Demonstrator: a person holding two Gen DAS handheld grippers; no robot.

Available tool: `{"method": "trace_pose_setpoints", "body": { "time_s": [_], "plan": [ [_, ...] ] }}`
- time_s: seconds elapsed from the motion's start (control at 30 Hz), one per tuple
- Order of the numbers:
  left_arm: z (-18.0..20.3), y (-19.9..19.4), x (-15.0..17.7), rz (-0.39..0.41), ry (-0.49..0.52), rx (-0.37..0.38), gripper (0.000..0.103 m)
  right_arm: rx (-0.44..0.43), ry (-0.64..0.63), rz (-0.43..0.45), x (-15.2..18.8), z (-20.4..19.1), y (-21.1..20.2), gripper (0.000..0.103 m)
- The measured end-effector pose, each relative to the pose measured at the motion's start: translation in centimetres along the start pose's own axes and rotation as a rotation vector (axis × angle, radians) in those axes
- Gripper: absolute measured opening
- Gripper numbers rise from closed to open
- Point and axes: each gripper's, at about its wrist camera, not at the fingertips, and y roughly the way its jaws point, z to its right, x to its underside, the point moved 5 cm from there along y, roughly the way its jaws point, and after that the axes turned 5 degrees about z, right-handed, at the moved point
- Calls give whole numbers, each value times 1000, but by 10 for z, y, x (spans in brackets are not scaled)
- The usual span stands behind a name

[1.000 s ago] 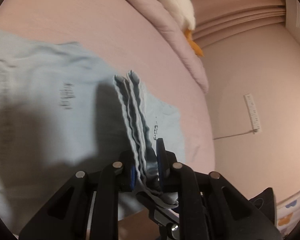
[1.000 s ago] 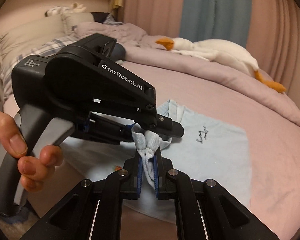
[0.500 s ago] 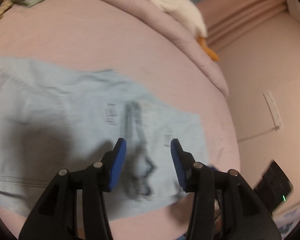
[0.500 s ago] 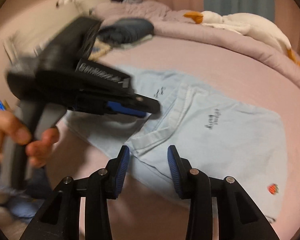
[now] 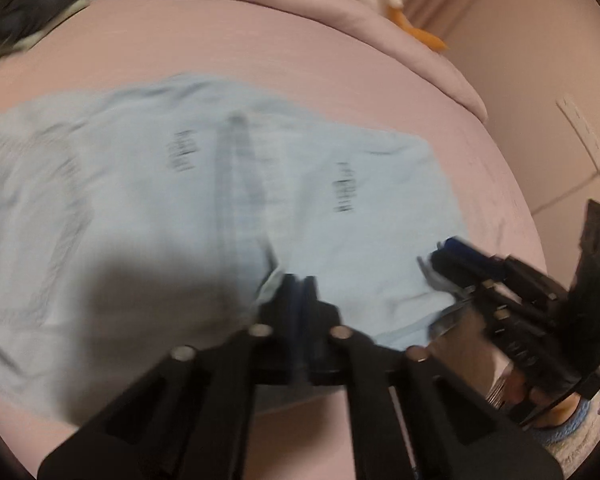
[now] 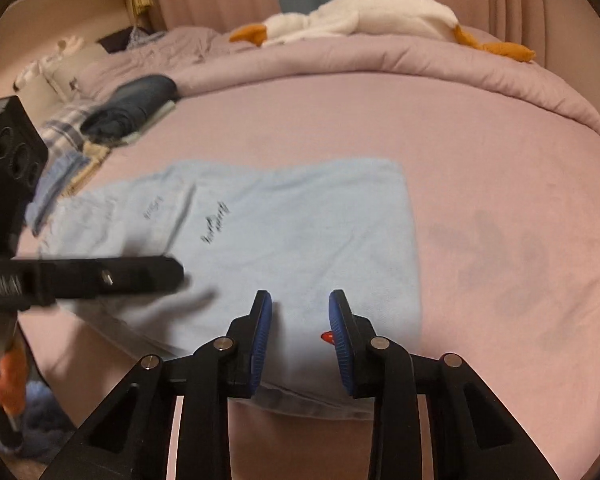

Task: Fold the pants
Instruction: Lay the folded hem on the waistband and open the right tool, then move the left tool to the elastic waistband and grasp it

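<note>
A: Where were the pants [image 6: 284, 236]?
B: Flat on the pink bed [image 6: 500, 184], mid-frame in my right view, just ahead of my fingers.
A: Right gripper [image 6: 300, 332]?
B: I had it wide open, holding nothing, near edge of the cloth between the blue pads [image 6: 260, 336].
A: Left gripper [image 5: 300, 292]?
B: Blurry. Fingers looked pressed together at the lower center; a bit of fabric edge sat at the tips. Couldn't tell if I'd pinched it.
</note>
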Motion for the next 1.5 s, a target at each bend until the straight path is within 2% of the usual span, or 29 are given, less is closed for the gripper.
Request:
{"method": "trace_pose_setpoints", "body": {
  "time_s": [0.1,0.17,0.27,0.33,0.43,0.47,0.57,0.7,0.87,0.93,1.03,1.13,1.2,1.23,1.3,1.37,1.4,1.43,1.5],
  "plan": [
    [-9,-6,5,6,-25,34,2,17,-50,-7,-5,-5,-2,29],
    [-10,-5,5,7,-31,29,2,-34,-100,30,-15,-22,-9,29],
    [-7,-6,4,1,-56,41,2,-104,-160,34,-32,-39,1,28],
    [-2,-8,7,-3,-65,52,2,-157,-203,-3,-38,-58,19,18],
    [-2,-19,7,-1,-73,64,2,-191,-259,-92,-42,-83,56,14],
    [-5,-27,10,-2,-75,68,2,-207,-259,-119,-46,-92,70,14],
    [-1,-24,7,-5,-76,70,2,-221,-229,-122,-61,-107,85,13],
    [-1,-25,7,-13,-79,77,2,-245,-111,-147,-75,-105,101,13],
    [-4,-28,8,-18,-84,78,2,-261,-55,-73,-67,-86,64,13],
    [-4,-28,8,-17,-84,78,2,-224,-66,-50,-59,-72,46,13],
    [-6,-29,10,-16,-82,79,2,-111,-128,-29,-42,-52,24,13],
    [-5,-29,10,-15,-77,77,2,0,-152,-62,-10,-30,8,13],
    [-6,-30,9,-15,-80,83,2,10,-130,-96,17,-20,-1,13],
    [-7,-32,9,-15,-81,87,1,0,-117,-64,25,-20,-10,13],
    [-8,-40,10,-10,-81,98,2,-3,-111,-64,32,-21,-23,13],
    [-10,-51,10,12,-72,81,21,0,-107,-90,36,-19,-31,14],
    [-15,-60,11,32,-68,52,50,2,-109,-104,37,-20,-33,14],
    [-22,-71,13,66,-80,30,67,8,-109,-99,35,-20,-36,14],
    [-37,-90,14,114,-121,31,67,-4,-108,-67,30,-21,-44,14]
  ]
}}
